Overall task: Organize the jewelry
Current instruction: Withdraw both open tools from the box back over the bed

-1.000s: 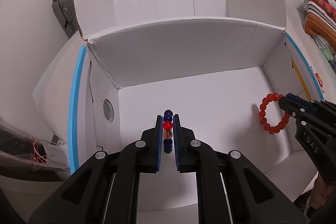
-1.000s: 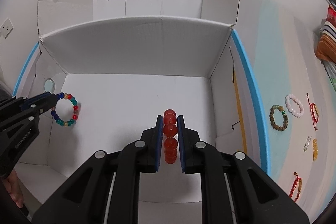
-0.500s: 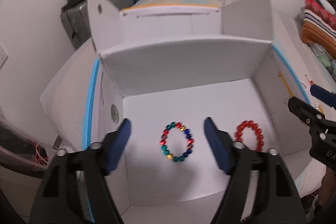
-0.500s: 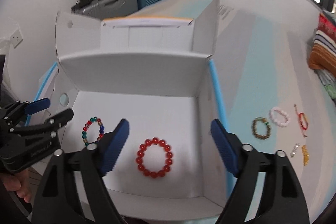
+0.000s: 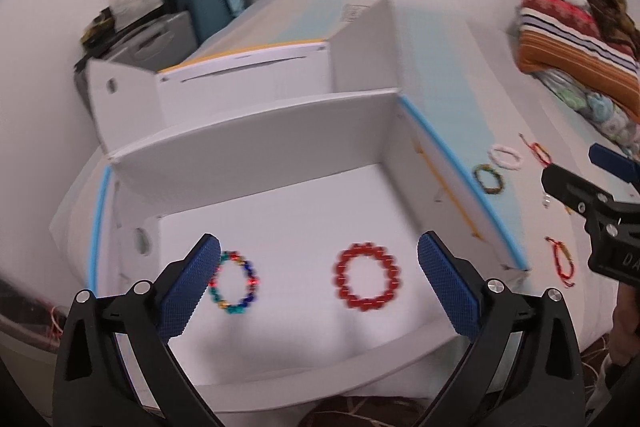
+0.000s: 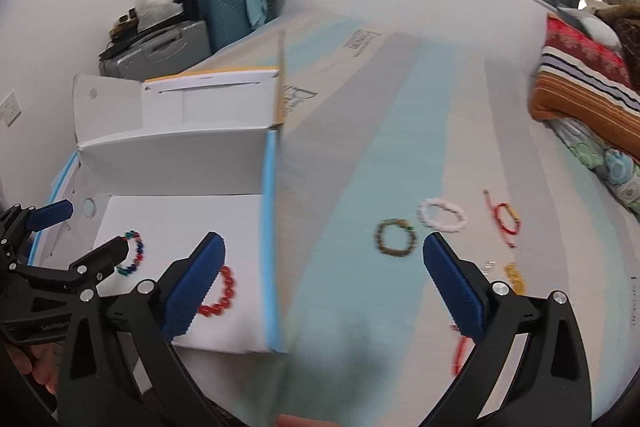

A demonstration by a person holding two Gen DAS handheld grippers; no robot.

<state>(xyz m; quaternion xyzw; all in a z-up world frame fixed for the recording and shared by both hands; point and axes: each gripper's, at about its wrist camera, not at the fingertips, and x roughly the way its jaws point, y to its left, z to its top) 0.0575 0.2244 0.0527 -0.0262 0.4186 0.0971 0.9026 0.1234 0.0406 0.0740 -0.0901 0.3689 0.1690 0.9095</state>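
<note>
Both views are smeared by motion, so the beads of each piece blur together. In the right wrist view the left pad of the right gripper (image 6: 323, 277) covers part of the red bracelet (image 6: 224, 293), and the left gripper (image 6: 86, 233) crosses in front of the mixed bracelet (image 6: 134, 259). A small pale piece (image 6: 489, 265) and a yellow piece (image 6: 516, 277) near the right pad are too blurred to identify, and a red cord (image 6: 461, 349) is partly hidden behind that finger.

The white box (image 5: 260, 143) holds two things on its floor: the mixed bracelet (image 5: 235, 281) toward the left wall and the red bracelet (image 5: 368, 277) to its right, apart from each other. Outside the box, on the striped tabletop (image 6: 380, 147), lie a brown-green bracelet (image 6: 395, 238), a white bracelet (image 6: 441, 220) just beside it, and a red knotted cord (image 6: 505, 219) further right.

A second ago each gripper pinched a bracelet low inside the box; half a second ago the jaws were already apart with both bracelets lying free. Now the jaws of the left gripper (image 5: 319, 281) are spread wide above the box, holding nothing, and the right gripper (image 5: 576, 171), jaws also spread wide and empty, has swung out over the tabletop.
</note>
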